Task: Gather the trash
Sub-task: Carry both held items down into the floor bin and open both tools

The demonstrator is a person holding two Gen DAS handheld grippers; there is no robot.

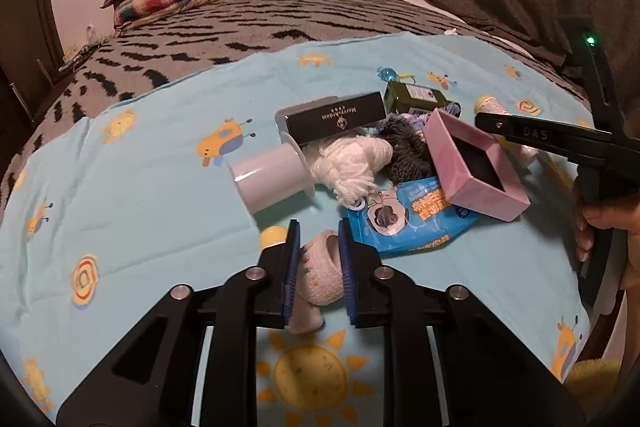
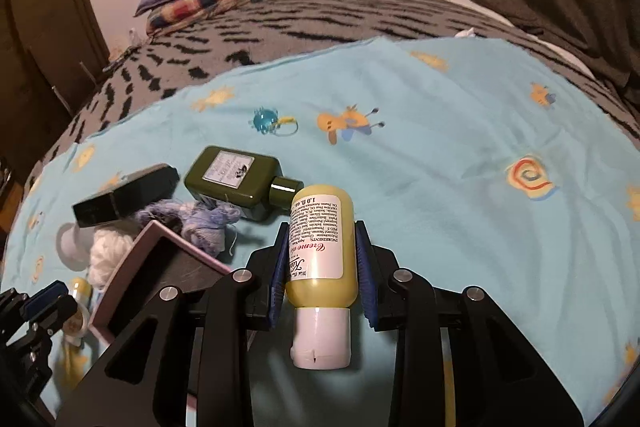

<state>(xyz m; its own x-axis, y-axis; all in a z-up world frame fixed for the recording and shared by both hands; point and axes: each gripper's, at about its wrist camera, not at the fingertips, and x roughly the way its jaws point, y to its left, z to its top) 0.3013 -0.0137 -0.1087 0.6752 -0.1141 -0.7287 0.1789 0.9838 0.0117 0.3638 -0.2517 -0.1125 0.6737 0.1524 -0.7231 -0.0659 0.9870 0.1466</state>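
**Grippers loaded over a pile of bedside litter**

Left gripper [image 1: 319, 233], lower centre of the left wrist view, has its jaws closed on a small pale cup [image 1: 320, 277] with a dotted band. The cup looks thin-walled and light. A judgement: it will crush under a hard squeeze, so pressure across the rim band, as now, should stay gentle.

Right gripper [image 2: 322, 233], lower centre of the right wrist view, has its jaws closed across the body of a yellow bottle [image 2: 322, 251], white cap toward the camera. The bottle appears to be soft, glossy plastic. It may slip or bulge, and the labelled midsection gives the pads the best purchase.

Remaining trash lies on the blue sheet [image 1: 140, 187], mid-frame in the left wrist view:
- black box [image 1: 334, 119], stiff, graspable across its narrow sides;
- green bottle [image 1: 416, 99], probably the heaviest item, best held at the body, not the neck;
- pink box [image 1: 476, 167], open and tilted, walls likely flimsy;
- white spool [image 1: 272, 179], on its side and prone to roll;
- white yarn [image 1: 352, 163], soft, taken anywhere;
- blue packet [image 1: 408, 219], limp and slick, partly under the pink box.
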